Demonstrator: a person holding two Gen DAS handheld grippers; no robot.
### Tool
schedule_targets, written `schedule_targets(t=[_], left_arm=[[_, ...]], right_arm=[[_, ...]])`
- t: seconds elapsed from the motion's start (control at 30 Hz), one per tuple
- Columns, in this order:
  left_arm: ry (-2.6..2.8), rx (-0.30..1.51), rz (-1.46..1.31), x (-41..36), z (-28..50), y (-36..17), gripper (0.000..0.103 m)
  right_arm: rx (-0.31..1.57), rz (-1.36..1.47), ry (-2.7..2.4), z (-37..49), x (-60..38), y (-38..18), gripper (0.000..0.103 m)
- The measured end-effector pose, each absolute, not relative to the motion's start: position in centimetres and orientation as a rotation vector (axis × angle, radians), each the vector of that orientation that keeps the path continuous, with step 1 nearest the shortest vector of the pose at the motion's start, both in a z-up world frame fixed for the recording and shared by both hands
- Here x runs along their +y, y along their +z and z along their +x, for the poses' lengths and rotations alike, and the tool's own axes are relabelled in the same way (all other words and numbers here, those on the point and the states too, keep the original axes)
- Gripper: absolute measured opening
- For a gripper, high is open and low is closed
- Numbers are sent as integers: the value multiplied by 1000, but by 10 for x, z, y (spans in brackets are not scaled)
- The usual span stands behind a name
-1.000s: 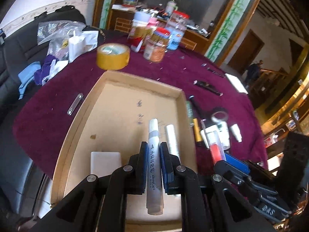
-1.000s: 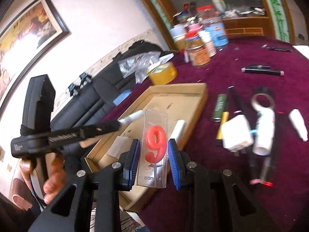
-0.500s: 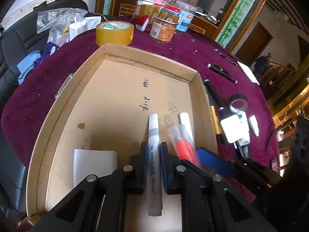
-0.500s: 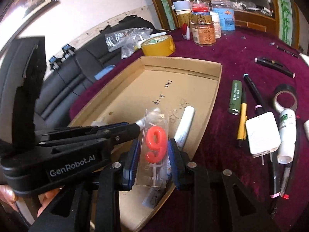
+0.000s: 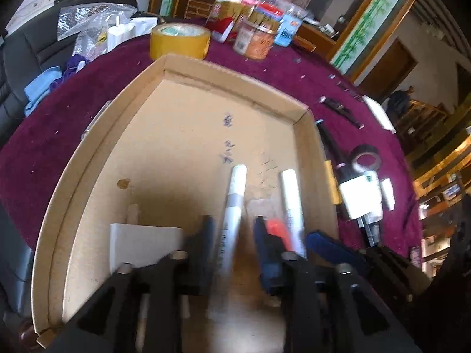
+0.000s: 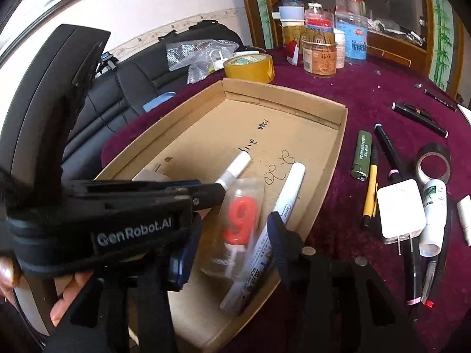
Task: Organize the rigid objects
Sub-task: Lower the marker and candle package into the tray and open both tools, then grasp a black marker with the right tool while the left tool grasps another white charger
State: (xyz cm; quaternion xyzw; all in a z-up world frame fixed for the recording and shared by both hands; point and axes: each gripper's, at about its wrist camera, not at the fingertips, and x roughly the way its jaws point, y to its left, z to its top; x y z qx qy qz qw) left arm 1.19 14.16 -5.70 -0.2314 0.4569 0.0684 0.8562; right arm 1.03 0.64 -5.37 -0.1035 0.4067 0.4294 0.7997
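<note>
Both claws opening: left claw (image 5: 232, 235) around blurred marker (image 5: 234, 203), right claw (image 6: 232, 241) around candle (image 6: 240, 220).

Bright daylight, strong fisheye bending with dark corners; left wrist view motion-blurred low down, shadow across the cardboard tray (image 5: 88, 158) floor.

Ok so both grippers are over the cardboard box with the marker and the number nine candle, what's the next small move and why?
Probably lift both grippers straight up and clear. The left gripper is opening around the white marker, the right gripper around the candle pack, and both items already seem to lie inside the cardboard box.
</note>
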Motion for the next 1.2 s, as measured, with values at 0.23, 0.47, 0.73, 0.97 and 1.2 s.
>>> schedule_targets(t=[0.23, 0.47, 0.73, 0.97, 1.2], left_arm=[[123, 874, -424, 125, 2, -33, 80], [86, 843, -319, 92, 1, -16, 90], [-28, 867, -208, 42, 8, -20, 90], [29, 796, 6, -8, 5, -17, 90], [-8, 900, -72, -18, 19, -30, 90]], right_arm=[[766, -184, 1008, -13, -29, -34, 91], [787, -104, 978, -12, -89, -28, 96], [795, 14, 764, 20, -154, -32, 96], [756, 43, 570, 33, -191, -39, 96], [808, 101, 509, 47, -207, -53, 96]])
